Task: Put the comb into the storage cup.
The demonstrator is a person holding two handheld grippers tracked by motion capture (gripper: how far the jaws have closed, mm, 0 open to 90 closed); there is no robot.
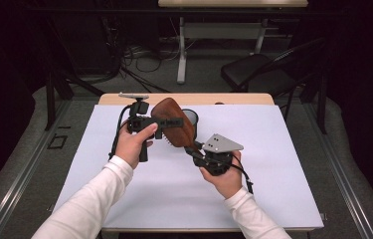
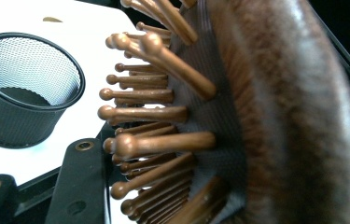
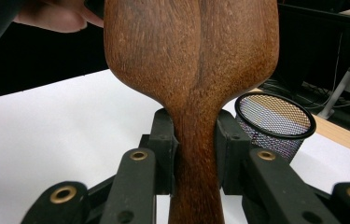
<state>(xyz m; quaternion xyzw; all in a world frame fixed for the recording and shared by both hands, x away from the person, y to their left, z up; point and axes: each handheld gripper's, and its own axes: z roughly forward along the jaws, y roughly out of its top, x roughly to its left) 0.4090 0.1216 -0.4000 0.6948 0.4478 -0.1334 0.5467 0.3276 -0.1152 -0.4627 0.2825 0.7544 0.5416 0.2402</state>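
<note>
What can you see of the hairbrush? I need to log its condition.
The hairbrush is brown wood with a broad oval head, a narrow handle and round-tipped wooden pins set in a dark pad. It is held off the white table, back up, pins facing down. The right claw clamps its handle; the left claw grips its head. No damage shows.

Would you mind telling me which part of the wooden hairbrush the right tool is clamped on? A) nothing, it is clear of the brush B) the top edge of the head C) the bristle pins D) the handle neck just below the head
D: in the right gripper view the right tool has a pad pressed on each side of the narrow handle of the wooden hairbrush, just below the head.
</note>
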